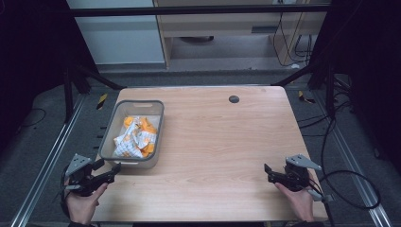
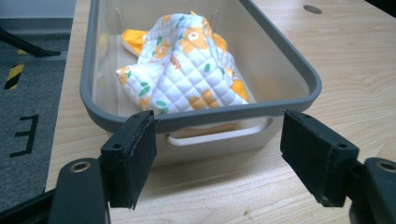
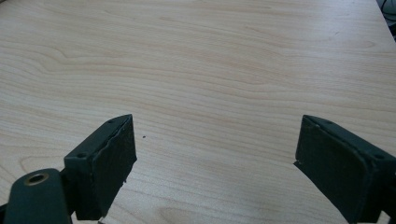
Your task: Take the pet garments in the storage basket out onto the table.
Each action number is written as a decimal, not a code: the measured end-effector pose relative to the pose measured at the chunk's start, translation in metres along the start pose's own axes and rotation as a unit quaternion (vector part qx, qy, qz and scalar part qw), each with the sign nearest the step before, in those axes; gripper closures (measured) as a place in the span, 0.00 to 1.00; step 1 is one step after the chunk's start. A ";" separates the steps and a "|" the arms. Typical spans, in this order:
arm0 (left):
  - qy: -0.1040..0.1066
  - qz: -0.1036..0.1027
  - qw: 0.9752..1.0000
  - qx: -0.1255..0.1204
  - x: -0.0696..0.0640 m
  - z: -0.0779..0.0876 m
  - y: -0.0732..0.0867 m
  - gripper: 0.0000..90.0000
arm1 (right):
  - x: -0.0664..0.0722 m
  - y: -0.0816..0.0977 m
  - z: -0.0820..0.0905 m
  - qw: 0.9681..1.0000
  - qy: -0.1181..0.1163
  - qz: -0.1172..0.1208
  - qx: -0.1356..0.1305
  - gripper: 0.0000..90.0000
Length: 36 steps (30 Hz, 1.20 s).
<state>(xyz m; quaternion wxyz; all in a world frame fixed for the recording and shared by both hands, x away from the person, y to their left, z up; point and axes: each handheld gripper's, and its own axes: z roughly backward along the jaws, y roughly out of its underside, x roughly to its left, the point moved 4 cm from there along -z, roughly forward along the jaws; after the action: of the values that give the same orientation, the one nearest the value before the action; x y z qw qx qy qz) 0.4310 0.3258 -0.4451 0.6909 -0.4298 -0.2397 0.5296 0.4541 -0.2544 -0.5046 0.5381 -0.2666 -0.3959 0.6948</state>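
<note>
Approach stage: my left tongs [image 2: 215, 154] stand wide and empty just short of the grey bin [image 2: 299, 70], which sits at the bench's [image 1: 227, 142] left edge holding the quilted orange-flowered cloth [image 2: 187, 70]. My right tongs [image 3: 215, 163] rest equally wide and empty near the front right corner. I judge the next move must carry the left tongs over the near rim and down onto the cloth.

Floor mat [image 2: 28, 135] reads "E" (black).
</note>
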 end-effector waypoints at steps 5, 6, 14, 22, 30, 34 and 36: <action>-0.003 -0.001 1.000 -0.010 0.002 0.003 -0.008 0.30 | 0.000 0.001 -0.002 1.000 -0.003 0.006 0.003 0.14; -0.003 -0.001 1.000 -0.011 0.002 0.004 -0.009 0.30 | 0.001 0.001 -0.003 1.000 -0.004 0.007 0.004 0.14; -0.005 -0.003 1.000 -0.026 0.005 0.007 -0.025 0.29 | 0.003 0.002 -0.004 1.000 -0.009 0.004 0.007 0.14; 0.001 -0.012 0.999 -0.043 0.000 0.006 -0.048 0.29 | 0.002 0.002 -0.004 1.000 -0.010 0.000 0.003 0.14; 0.005 -0.027 0.999 -0.032 -0.002 -0.003 -0.063 0.29 | 0.002 0.003 -0.004 1.000 -0.008 0.001 0.004 0.16; 0.007 -0.030 0.999 -0.026 -0.001 -0.006 -0.073 0.29 | 0.002 0.003 -0.005 1.000 -0.010 0.004 0.006 0.16; 0.010 -0.028 0.999 -0.027 0.000 -0.008 -0.078 0.29 | 0.002 0.003 -0.005 1.000 -0.009 0.005 0.005 0.16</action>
<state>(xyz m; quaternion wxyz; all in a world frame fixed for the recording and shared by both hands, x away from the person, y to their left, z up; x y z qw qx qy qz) 0.4785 0.3180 -0.3830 0.6959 -0.4470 -0.2583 0.4992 0.4559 -0.2511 -0.5100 0.5321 -0.2594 -0.3957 0.7022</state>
